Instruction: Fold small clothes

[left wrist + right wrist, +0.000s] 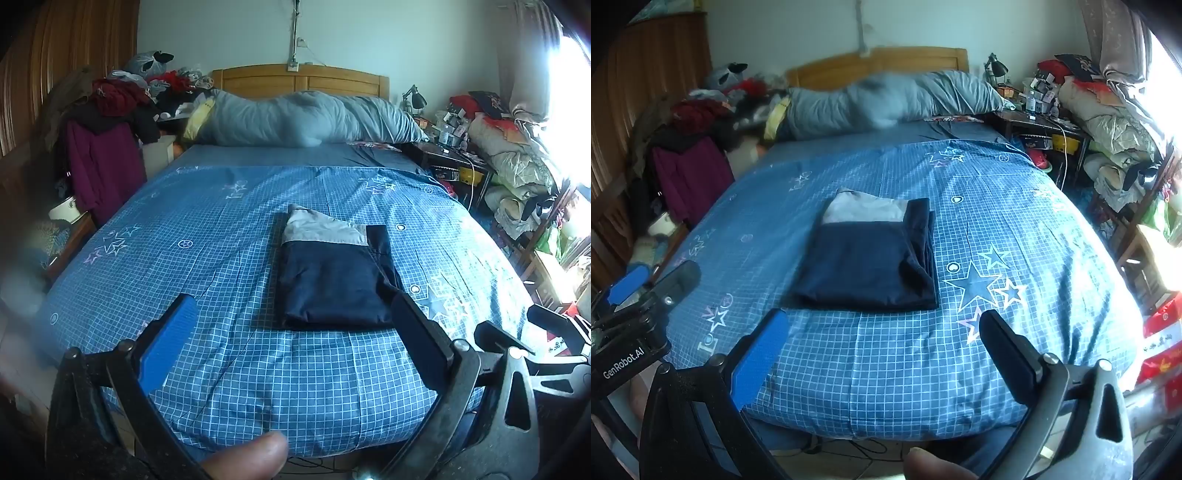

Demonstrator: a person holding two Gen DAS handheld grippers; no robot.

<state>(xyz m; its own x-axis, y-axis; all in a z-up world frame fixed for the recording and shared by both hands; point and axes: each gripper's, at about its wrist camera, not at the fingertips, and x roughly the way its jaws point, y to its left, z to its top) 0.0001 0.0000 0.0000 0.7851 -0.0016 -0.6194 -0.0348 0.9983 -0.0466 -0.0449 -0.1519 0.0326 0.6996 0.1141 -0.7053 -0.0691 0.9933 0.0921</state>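
Note:
A small navy garment with a grey panel [332,269] lies folded into a flat rectangle on the blue checked bedspread [207,236]. It also shows in the right wrist view [868,258]. My left gripper [295,314] is open and empty, held above the near part of the bed just short of the garment. My right gripper [886,328] is open and empty, also just short of the garment's near edge. The right gripper shows at the right edge of the left wrist view [517,332], and the left gripper at the left edge of the right wrist view [653,280].
A grey duvet [306,118] lies bunched against the wooden headboard [299,79]. Piles of clothes [110,110] stand left of the bed. A cluttered side table [450,147] and stacked bedding [517,158] stand to the right by a bright window.

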